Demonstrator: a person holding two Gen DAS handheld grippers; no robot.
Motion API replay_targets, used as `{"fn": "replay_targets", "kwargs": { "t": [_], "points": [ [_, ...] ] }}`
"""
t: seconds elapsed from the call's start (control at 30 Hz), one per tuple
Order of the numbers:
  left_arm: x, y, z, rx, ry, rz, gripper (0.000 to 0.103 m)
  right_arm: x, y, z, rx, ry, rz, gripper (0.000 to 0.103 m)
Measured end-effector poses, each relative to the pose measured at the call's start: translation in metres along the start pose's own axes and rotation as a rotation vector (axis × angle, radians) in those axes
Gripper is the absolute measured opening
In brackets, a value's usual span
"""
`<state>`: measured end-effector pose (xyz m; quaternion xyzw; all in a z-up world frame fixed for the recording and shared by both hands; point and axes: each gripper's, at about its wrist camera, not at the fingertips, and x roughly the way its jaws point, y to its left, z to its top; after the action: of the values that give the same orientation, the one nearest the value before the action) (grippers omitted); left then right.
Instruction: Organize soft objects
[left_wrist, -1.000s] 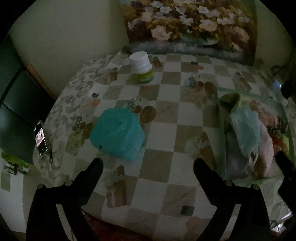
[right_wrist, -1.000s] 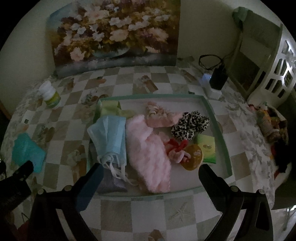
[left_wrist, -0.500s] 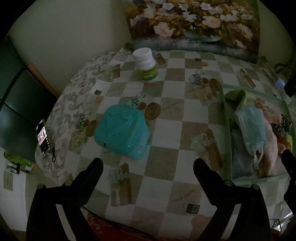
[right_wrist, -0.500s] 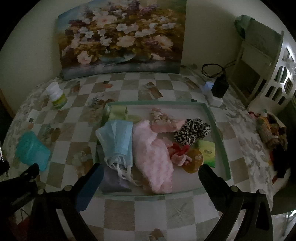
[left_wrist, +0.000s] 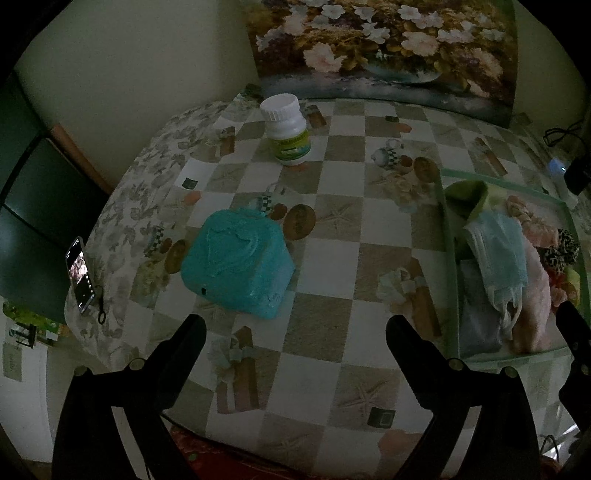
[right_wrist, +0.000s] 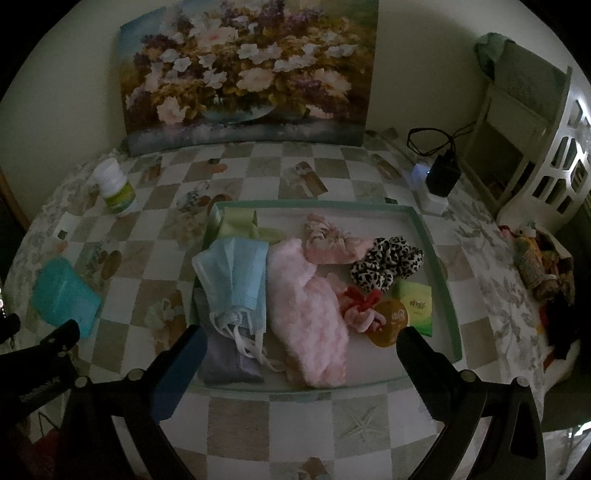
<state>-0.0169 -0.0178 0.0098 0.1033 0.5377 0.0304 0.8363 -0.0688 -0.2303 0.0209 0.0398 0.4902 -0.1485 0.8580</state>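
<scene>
The left gripper (left_wrist: 295, 328) hangs spread and empty near the teal pouch (left_wrist: 238, 260). The right gripper (right_wrist: 301, 341), equally spread, hovers over the tray (right_wrist: 434, 254) of soft items

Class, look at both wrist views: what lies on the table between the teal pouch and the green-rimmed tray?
Nothing. Between the teal pouch and the tray there is only bare checkered tablecloth, clearest in the left wrist view.
</scene>
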Motion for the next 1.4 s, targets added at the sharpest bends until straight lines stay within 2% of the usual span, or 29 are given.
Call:
{"fn": "replay_targets", "kwargs": {
  "t": [1.4],
  "points": [
    [0.0040, -0.0004, -0.0009, 0.013, 0.013, -0.007, 0.098, 0.0059, -0.0005, -0.0014, -0.022, 0.018, 0.002, 0.103]
  ]
}}
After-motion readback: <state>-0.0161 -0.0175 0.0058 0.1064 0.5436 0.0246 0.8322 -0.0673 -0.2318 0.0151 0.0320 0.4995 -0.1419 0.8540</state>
